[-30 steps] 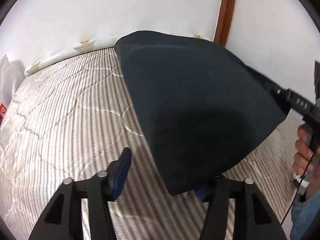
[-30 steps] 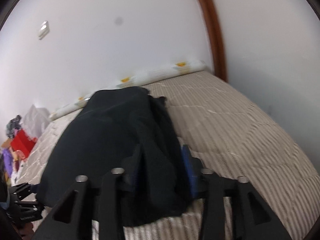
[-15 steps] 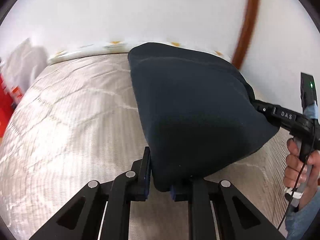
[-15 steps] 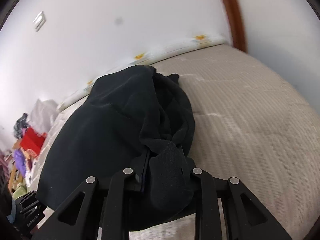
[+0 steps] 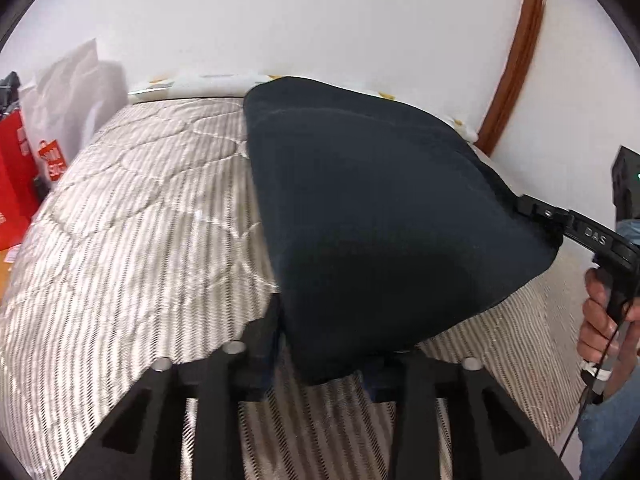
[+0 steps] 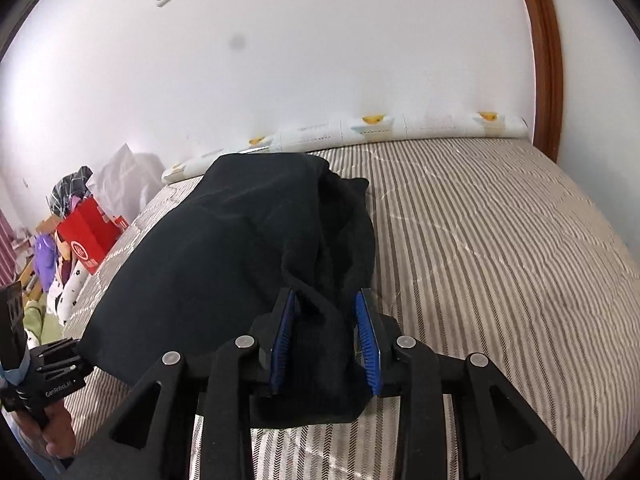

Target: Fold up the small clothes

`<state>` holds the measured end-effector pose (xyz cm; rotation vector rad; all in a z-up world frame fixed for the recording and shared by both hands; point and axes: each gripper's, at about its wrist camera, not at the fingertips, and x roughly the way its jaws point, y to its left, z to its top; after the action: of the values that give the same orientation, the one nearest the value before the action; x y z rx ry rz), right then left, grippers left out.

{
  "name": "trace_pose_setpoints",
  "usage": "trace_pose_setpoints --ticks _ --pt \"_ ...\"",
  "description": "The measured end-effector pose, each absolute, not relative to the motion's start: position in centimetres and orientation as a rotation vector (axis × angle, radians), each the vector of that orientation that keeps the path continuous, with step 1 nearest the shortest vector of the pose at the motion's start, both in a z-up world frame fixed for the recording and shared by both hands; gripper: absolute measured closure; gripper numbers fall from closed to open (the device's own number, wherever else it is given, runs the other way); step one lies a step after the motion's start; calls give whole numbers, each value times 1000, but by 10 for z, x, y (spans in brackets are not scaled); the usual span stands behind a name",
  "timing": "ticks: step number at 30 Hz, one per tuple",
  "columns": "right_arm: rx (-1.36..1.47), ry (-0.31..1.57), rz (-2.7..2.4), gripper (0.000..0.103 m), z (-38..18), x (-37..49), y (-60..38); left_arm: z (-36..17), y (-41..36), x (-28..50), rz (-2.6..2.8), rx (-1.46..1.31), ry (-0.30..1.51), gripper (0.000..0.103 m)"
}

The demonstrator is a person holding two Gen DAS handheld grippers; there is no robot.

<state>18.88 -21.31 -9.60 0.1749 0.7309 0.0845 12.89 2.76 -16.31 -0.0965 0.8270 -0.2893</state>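
Note:
A dark navy garment [image 5: 380, 220] lies humped on the striped mattress [image 5: 140, 220]. Its near corner hangs between the fingers of my left gripper [image 5: 324, 360], whose jaws are opening; the pads do not pinch the corner. In the right wrist view the same garment [image 6: 224, 260] stretches away to the left, and a bunched fold of it sits between the blue pads [image 6: 284, 336] of my right gripper [image 6: 326, 340]. These jaws are opening too, with both pad faces showing clear of the cloth. A hand [image 5: 600, 320] holds the right tool at the garment's far corner.
A long white bolster with yellow prints [image 6: 400, 128] lines the wall at the head of the mattress [image 6: 500, 260]. A red bag [image 5: 12, 184] and a white plastic bag [image 5: 72, 92] stand off the left side. A brown wooden frame [image 5: 516, 60] runs up the right.
Both grippers went from open to clamped on the garment's corners half a second ago, and now their jaws have parted again. Both views have shifted sideways across the bed.

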Motion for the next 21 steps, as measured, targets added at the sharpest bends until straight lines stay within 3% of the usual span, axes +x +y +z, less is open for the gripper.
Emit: trace_pose_setpoints --ticks 6,7,8,11,14,21 --pt "179 790 100 71 -108 221 -203 -172 14 149 -261 -58 858 58" --pt "175 815 85 75 -113 229 -200 -174 14 150 -256 -58 860 55" --pt "172 821 77 89 -114 233 -197 -175 15 151 -243 -65 859 53" --pt "123 765 86 94 -102 229 -193 -178 20 153 -220 -99 865 52" --pt "248 668 109 95 -85 211 -220 -178 19 152 -209 -87 865 51" --pt "287 761 52 91 -119 211 -237 -177 19 155 -224 -74 874 51"
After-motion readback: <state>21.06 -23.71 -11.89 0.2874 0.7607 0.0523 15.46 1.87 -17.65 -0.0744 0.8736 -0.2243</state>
